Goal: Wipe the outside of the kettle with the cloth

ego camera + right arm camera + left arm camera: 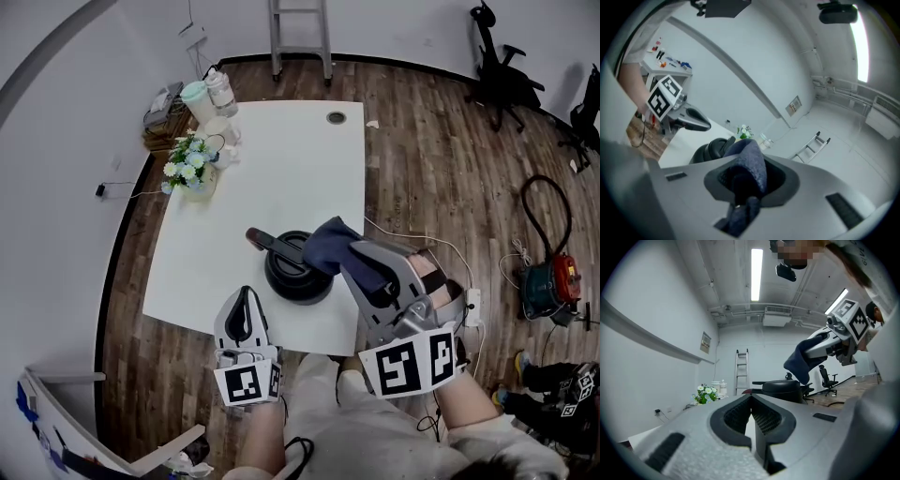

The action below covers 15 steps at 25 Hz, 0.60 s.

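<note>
Head view: a black, round, squat kettle [298, 274] stands on the white bench [281, 159] near its front edge, its long handle reaching back and to the left. The right gripper [352, 255] comes in from the right with its jaws clamped on a dark blue cloth [328, 244], which bunches over the kettle's right upper rim. The left gripper [246, 296] hangs over the front edge just beside the kettle, jaws together and holding nothing. A pot of flowers [190, 169] stands at the far left corner. Left gripper view: the left gripper [751, 400] shows its ribbed pads met at the tips with nothing between them. Beyond them sits the kettle [782, 388], glossy and dark, with a flat lid. The cloth [800, 363] droops to a point over its right side; whether it touches the kettle cannot be told. Right gripper view: the right gripper [745, 182] is closed on the cloth [753, 164], a soft, nubbly fold that fills the jaw opening. The kettle [710, 150] lies just beyond it, and the left gripper [692, 120] is farther off.
</note>
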Each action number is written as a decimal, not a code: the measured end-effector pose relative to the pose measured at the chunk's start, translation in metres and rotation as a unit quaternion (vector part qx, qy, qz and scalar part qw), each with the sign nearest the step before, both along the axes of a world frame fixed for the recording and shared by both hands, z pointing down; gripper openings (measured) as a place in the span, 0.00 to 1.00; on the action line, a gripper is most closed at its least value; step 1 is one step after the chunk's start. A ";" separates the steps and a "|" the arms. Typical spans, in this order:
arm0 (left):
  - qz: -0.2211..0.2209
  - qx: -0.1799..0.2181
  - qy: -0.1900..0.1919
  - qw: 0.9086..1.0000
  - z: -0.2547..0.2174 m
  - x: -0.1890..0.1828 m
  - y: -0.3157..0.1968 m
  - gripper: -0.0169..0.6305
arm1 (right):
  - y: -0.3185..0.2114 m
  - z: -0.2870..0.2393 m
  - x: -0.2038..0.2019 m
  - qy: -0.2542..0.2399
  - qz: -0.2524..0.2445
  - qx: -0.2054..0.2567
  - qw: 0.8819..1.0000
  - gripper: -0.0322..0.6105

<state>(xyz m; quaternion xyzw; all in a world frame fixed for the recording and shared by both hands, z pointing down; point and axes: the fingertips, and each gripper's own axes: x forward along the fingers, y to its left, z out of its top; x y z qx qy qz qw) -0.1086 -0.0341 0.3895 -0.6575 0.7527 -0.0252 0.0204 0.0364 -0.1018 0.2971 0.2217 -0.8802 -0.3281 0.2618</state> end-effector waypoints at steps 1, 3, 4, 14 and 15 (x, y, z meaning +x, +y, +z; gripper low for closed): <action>-0.001 0.000 0.000 1.000 0.000 -0.001 0.000 0.04 | 0.000 -0.006 -0.009 -0.020 -0.014 -0.015 1.000 0.16; -0.004 0.002 0.000 1.000 -0.001 -0.005 0.002 0.04 | -0.003 -0.016 -0.029 -0.057 -0.046 -0.047 0.996 0.16; -0.006 0.002 -0.001 1.000 -0.001 -0.008 0.004 0.04 | -0.005 -0.021 -0.040 -0.071 -0.062 -0.062 0.994 0.16; -0.030 0.003 0.010 0.999 0.005 -0.050 0.012 0.04 | -0.027 0.028 -0.108 0.012 -0.120 -0.182 0.976 0.16; -0.033 0.005 0.009 0.999 0.003 -0.055 0.014 0.04 | -0.023 0.035 -0.109 0.017 -0.122 -0.192 0.974 0.16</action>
